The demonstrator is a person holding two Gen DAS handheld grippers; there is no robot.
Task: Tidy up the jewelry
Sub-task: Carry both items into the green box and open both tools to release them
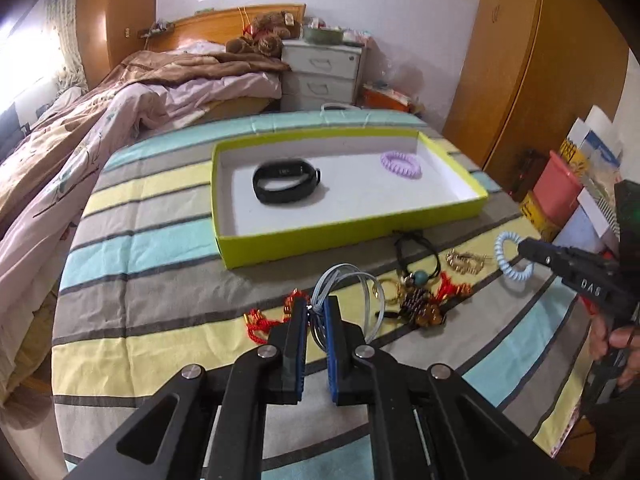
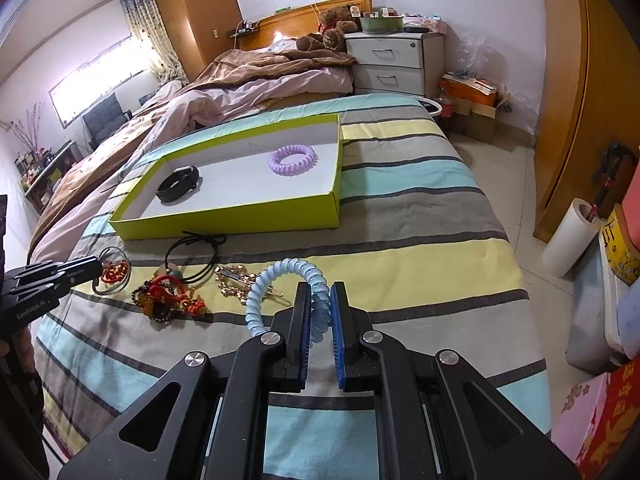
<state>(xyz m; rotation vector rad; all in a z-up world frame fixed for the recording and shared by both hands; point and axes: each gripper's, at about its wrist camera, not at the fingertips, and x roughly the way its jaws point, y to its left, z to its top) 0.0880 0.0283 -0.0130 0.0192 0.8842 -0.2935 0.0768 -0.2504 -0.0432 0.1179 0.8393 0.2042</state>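
A yellow-green box lid (image 1: 352,236) (image 2: 224,222) lies on the striped bed and holds a black fitness band (image 1: 286,180) (image 2: 179,183) and a purple coil hair tie (image 1: 401,162) (image 2: 292,159). My left gripper (image 1: 317,312) is shut on a thin silver-grey wire bangle (image 1: 362,280), which also shows in the right wrist view (image 2: 114,280). My right gripper (image 2: 320,300) is shut on a light-blue coil hair tie (image 2: 280,276) (image 1: 510,256). Loose on the bed lie a black cord necklace (image 1: 416,252) (image 2: 196,252), a gold chain (image 1: 466,260) (image 2: 236,280) and red tassel charms (image 1: 424,304) (image 2: 168,296).
The striped blanket (image 1: 160,280) covers the bed. A white drawer unit (image 1: 324,76) (image 2: 394,66) stands behind it. Wooden wardrobe (image 2: 580,100) and boxes (image 1: 560,192) are on the right; a paper roll (image 2: 568,240) stands on the floor.
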